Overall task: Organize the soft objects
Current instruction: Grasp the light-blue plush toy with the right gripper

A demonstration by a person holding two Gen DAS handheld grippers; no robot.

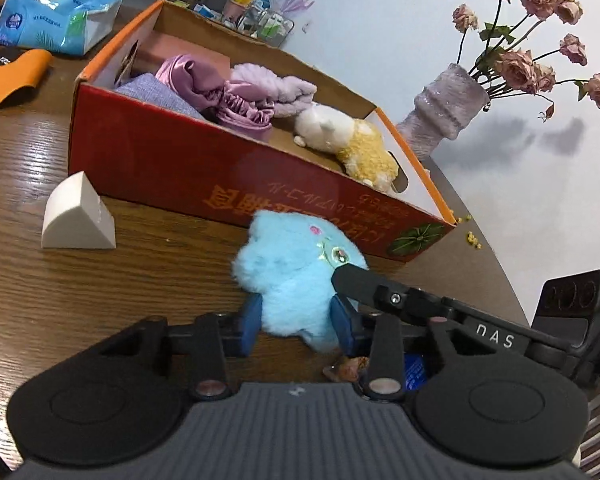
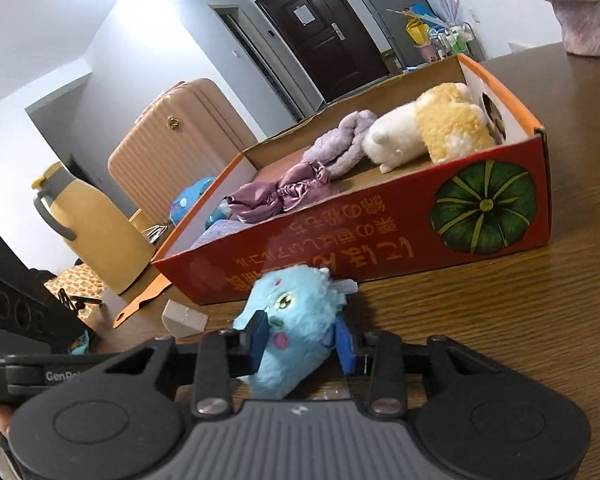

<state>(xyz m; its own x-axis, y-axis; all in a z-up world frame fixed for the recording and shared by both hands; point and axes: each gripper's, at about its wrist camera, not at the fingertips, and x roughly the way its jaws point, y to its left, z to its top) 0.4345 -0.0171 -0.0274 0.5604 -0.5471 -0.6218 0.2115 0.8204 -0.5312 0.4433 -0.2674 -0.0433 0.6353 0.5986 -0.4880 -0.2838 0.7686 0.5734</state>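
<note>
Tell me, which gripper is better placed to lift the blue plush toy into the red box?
Both clamp the blue plush toy, but the right gripper seems better: it grips mid-body, while the left gripper grips one end.

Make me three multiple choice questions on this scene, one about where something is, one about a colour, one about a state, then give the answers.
1. Where is the blue plush toy?
A in the box
B on the table in front of the box
C beside the vase

2. What colour is the front wall of the box?
A red
B green
C white

3. The left gripper and right gripper are:
A both wide open
B both closed on the toy
C out of view

B: it lies on wood outside the box. A: the wall is red. B: each pair of jaws presses its fur.
</note>
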